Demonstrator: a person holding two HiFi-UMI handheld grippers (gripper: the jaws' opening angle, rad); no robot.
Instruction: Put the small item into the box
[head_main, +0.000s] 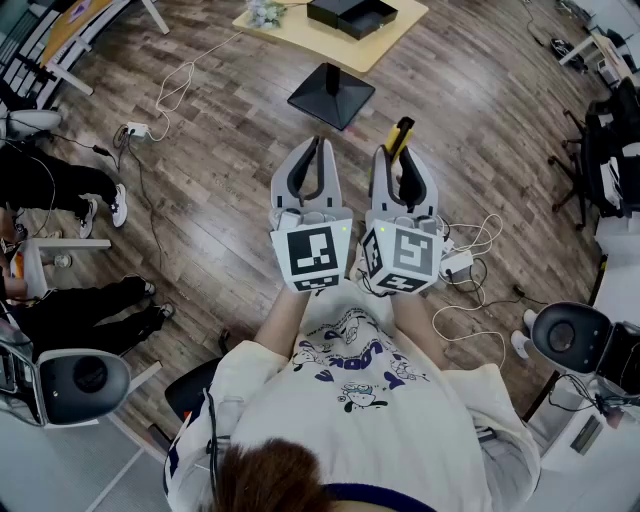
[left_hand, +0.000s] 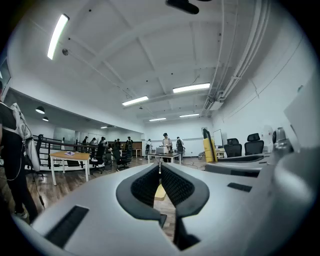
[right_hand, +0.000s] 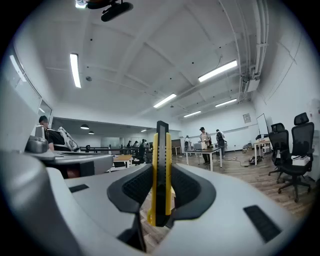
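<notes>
A black open box (head_main: 352, 15) sits on a light wooden table (head_main: 385, 45) far ahead of me. I hold both grippers level, side by side, close to my chest and over the wooden floor. My right gripper (head_main: 398, 158) is shut on a yellow and black utility knife (head_main: 400, 134); in the right gripper view the knife (right_hand: 161, 170) stands upright between the pads (right_hand: 185, 187) and sticks out past them. My left gripper (head_main: 317, 147) is shut with nothing in it, and in the left gripper view its jaws meet at the tips (left_hand: 160, 167).
The table's black square foot (head_main: 331, 95) stands on the floor just ahead of the grippers. White cables (head_main: 175, 85) and a power strip (head_main: 135, 129) lie at the left, more cables (head_main: 470, 250) at the right. Seated people's legs (head_main: 60, 190) and office chairs (head_main: 85, 375) flank me.
</notes>
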